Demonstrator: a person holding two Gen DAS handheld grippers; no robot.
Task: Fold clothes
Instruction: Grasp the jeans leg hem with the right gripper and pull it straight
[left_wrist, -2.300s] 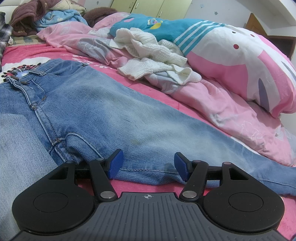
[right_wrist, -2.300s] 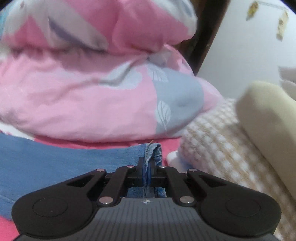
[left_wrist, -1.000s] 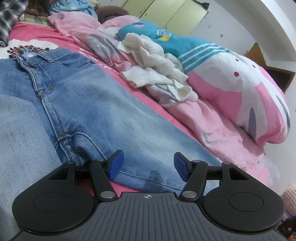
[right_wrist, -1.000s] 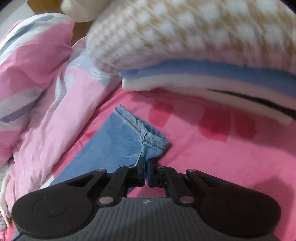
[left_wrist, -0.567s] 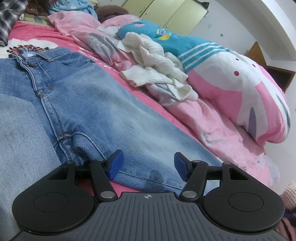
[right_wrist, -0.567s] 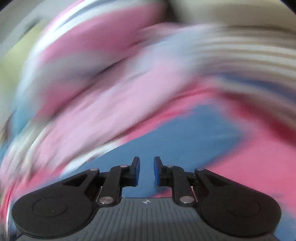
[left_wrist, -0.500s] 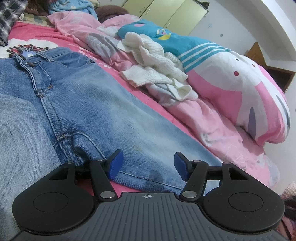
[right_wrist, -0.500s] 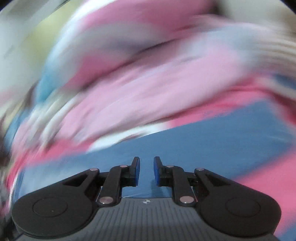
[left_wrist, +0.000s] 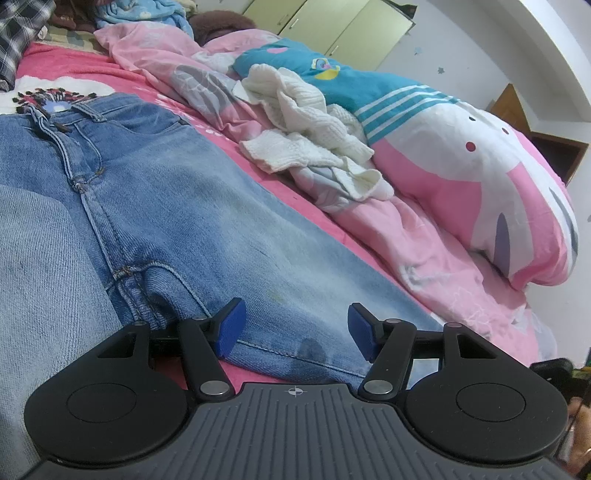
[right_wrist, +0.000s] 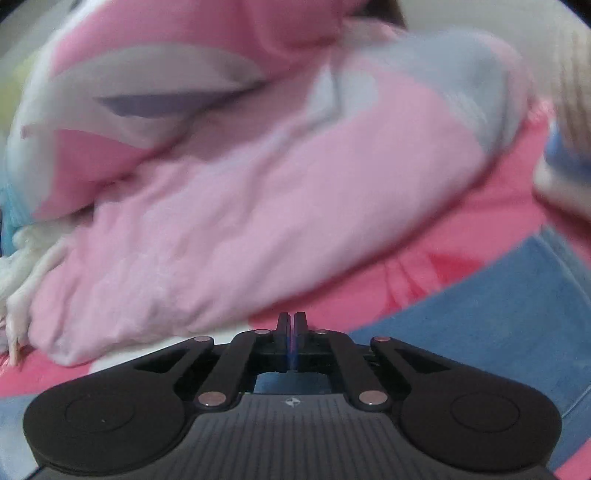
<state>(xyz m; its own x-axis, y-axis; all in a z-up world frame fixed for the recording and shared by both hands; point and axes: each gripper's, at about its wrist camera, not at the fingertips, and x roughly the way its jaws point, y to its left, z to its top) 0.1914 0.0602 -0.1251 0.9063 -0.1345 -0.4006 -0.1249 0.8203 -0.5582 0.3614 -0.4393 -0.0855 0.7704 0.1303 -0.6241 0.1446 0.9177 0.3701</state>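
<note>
A bed (left_wrist: 74, 62) with a bright pink sheet fills both views. Across it lie blue jeans (left_wrist: 192, 221), spread flat, the waistband at 10 o'clock in the left wrist view and one leg running down toward 4 o'clock; a paler fold of denim covers the 8 o'clock corner. In the right wrist view the jeans show as a blue band from 3 to 5 o'clock, blurred.

Beyond the jeans, from 12 to 3 o'clock, a pink and white quilt (left_wrist: 491, 192) is heaped up, with a teal striped pillow (left_wrist: 354, 88) at 1 o'clock against it. A crumpled white knitted garment (left_wrist: 306, 136) sits on the quilt's near edge, just past the far side of the jeans. A plaid cloth (left_wrist: 14, 33) lies in the 10 o'clock corner.

The left gripper (left_wrist: 297, 326) points shallowly downward over the inner seam of the jeans leg, close to the crotch. Its jaws stand moderately apart, the seam edge lying between the blue pads (left_wrist: 231, 325), which press on nothing.

The right gripper (right_wrist: 291, 341) tilts more steeply toward the bed, aimed at the quilt's lower edge at 12 o'clock, where sheet and denim meet. Its jaws have just closed and now stand together, with nothing visible between them.
</note>
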